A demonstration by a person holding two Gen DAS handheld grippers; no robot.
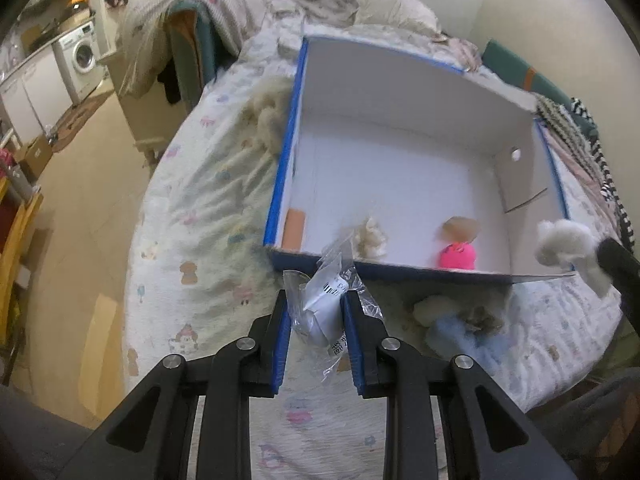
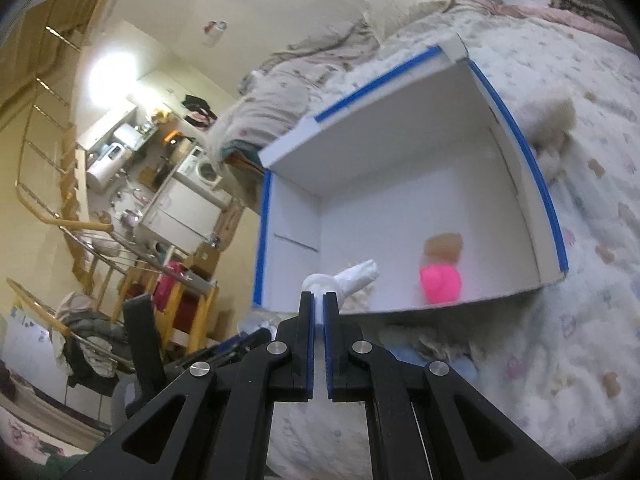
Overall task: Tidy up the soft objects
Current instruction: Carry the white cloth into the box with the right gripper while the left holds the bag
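Note:
A white cardboard box with blue edges (image 1: 286,140) lies open on the bed; it also shows in the right wrist view (image 2: 548,196). Inside are a doll with a pink dress (image 1: 458,254) (image 2: 440,282) and a cream fluffy toy (image 1: 372,238). My left gripper (image 1: 316,312) is shut on a clear plastic bag holding a white soft object (image 1: 324,304), just before the box's near wall. My right gripper (image 2: 319,312) is shut on a white plush toy (image 2: 352,276), held at the box's near edge; that toy shows at the right of the left wrist view (image 1: 564,244).
More soft toys, one light blue (image 1: 460,336), lie on the bedsheet before the box, and a beige plush (image 1: 266,116) lies against its left side. Crumpled blankets and pillows (image 1: 392,4) are behind. The bed's left edge drops to the floor (image 1: 88,184).

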